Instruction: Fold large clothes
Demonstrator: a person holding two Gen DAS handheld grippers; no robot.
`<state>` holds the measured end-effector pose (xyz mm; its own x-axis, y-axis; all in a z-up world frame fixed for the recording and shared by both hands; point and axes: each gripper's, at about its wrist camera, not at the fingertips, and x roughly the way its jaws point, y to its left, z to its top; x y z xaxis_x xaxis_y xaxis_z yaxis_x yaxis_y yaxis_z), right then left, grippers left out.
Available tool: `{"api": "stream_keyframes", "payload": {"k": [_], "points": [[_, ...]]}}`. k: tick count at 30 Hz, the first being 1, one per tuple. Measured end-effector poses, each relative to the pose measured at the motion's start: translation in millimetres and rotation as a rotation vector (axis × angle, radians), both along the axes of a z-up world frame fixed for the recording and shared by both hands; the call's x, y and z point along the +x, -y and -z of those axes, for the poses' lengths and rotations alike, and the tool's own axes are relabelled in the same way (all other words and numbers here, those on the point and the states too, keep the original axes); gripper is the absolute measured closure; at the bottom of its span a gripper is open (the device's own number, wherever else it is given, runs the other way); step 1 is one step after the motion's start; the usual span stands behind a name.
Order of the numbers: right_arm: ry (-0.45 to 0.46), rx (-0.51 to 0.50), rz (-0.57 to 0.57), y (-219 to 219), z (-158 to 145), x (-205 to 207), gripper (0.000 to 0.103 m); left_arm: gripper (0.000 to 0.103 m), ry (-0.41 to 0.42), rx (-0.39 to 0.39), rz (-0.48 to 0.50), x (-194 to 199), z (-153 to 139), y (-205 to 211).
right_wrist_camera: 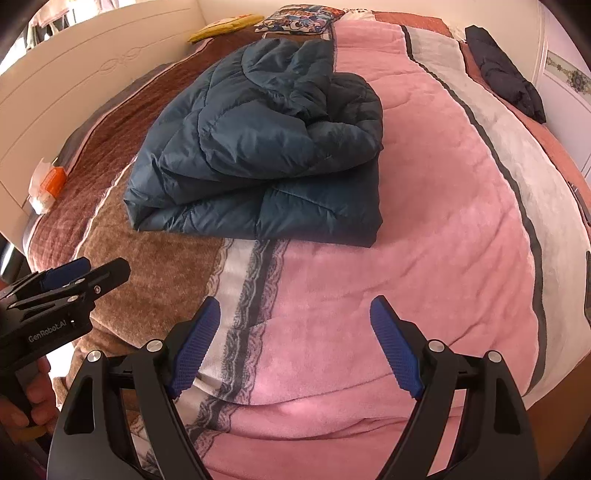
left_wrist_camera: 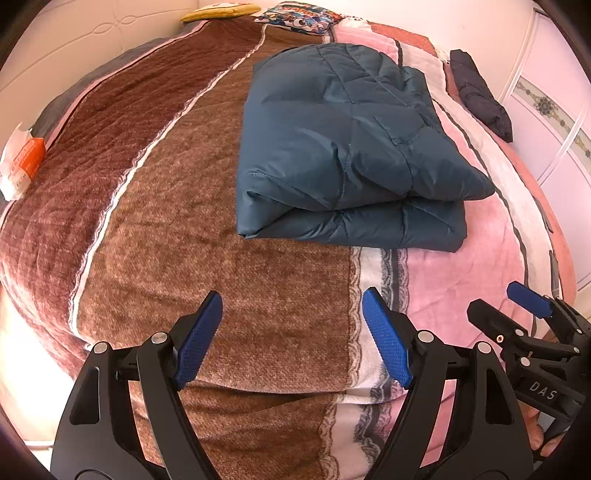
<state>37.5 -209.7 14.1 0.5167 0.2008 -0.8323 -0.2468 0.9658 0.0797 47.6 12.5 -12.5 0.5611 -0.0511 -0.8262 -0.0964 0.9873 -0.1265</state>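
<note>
A teal quilted puffer jacket lies folded in a thick bundle on the bed, also in the right wrist view as the jacket. My left gripper hangs open over the brown part of the blanket, well short of the jacket's near edge, with nothing between its blue pads. My right gripper stands wide open above the pink part of the blanket, likewise clear of the jacket and empty. Each gripper shows at the edge of the other's view, the right gripper at lower right and the left gripper at lower left.
The bed carries a striped brown, white and pink blanket. A dark folded garment lies at its far right edge. A yellow cushion and a patterned pillow sit at the head. An orange-and-white packet rests at the left edge by the white headboard.
</note>
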Motion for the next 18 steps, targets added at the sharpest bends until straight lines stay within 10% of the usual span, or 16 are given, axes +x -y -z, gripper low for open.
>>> {"api": "stream_keyframes", "payload": {"k": [18], "points": [[-0.011, 0.031, -0.011, 2.9, -0.4, 0.0, 0.022, 0.026, 0.004, 0.008, 0.000, -2.0, -2.1, 0.8]]}}
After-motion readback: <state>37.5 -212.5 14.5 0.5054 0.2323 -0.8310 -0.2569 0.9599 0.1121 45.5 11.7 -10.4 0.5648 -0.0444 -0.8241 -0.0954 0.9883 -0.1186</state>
